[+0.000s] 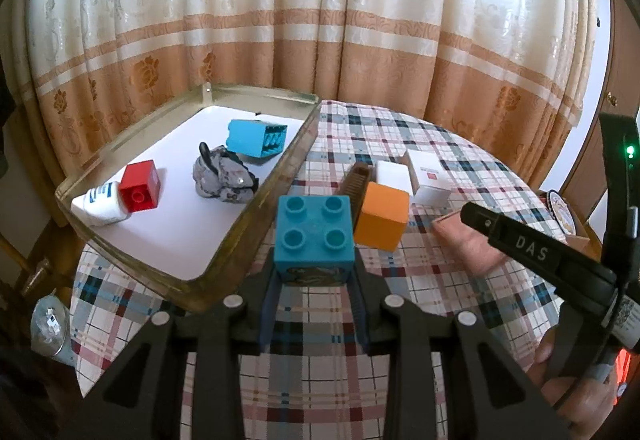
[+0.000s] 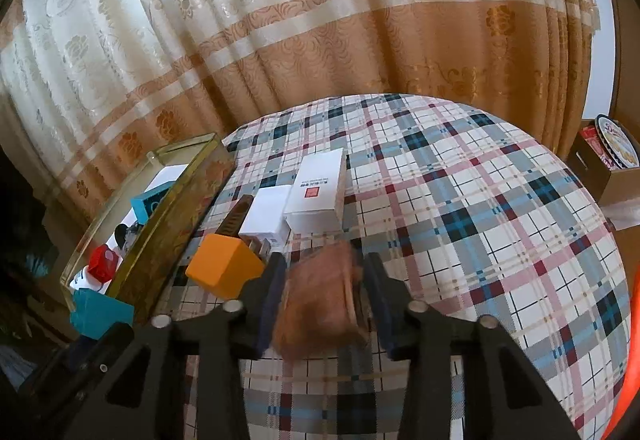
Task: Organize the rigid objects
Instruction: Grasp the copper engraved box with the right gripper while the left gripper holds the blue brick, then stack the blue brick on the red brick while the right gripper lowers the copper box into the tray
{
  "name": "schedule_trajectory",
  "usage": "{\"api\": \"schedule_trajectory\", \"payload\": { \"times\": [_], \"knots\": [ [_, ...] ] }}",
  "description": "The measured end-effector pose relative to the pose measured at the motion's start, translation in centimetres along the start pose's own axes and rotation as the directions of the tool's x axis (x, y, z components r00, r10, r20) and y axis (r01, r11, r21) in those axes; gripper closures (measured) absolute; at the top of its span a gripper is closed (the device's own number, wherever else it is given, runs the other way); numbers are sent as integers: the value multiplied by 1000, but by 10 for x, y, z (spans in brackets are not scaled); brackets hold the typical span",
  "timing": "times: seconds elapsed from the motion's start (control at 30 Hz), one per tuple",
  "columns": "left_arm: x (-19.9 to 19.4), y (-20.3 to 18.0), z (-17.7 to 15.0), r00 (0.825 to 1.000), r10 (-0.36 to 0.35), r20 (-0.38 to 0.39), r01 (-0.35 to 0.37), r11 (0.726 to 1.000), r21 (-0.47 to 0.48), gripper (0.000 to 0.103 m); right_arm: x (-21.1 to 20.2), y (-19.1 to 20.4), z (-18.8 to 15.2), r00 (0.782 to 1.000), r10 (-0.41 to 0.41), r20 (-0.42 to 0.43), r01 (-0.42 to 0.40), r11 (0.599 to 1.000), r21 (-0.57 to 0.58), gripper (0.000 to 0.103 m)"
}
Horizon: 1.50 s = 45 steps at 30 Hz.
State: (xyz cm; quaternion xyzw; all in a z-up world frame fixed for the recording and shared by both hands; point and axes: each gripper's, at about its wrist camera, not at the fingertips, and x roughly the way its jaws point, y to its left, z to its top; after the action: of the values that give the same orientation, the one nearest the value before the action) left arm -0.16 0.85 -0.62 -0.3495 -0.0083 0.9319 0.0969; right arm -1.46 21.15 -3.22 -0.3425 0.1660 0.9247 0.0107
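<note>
While your left tool (image 1: 314, 272) clamps the rigid, light turquoise studded plastic brick (image 1: 313, 236) by its flat sides beside the glass tray (image 1: 280, 175), your right tool (image 2: 322, 296) grips the pinkish-brown box (image 2: 320, 304).

Plaid worktop (image 2: 460, 207); teal studded brick (image 1: 314, 236); orange cube (image 1: 382, 215); red brick (image 1: 140, 189); blurred, seemingly pinkish-brown box (image 2: 320, 296).

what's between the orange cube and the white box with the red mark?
A smaller plain white box sits between the orange cube and the white box with the red mark, beside a brown ribbed piece. Clearest in the right wrist view.
</note>
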Motion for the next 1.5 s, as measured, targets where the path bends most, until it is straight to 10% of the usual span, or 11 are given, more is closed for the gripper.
{"api": "schedule_trajectory", "payload": {
  "times": [0.57,0.97,1.5],
  "knots": [
    [4,9,-3,1000,2,-20,-3,999,-33,72,11,-9,-13,990,7,-143,-9,1000,-13,50],
    [2,9,-3,1000,1,-17,-1,1000,-26,72,32,25,-12,974,-112,-196,57,962,-268,53],
    [-3,9,5,1000,0,20,0,1000,-12,72,3,13,-5,983,29,-179,-43,996,-75,54]
  ]
}}
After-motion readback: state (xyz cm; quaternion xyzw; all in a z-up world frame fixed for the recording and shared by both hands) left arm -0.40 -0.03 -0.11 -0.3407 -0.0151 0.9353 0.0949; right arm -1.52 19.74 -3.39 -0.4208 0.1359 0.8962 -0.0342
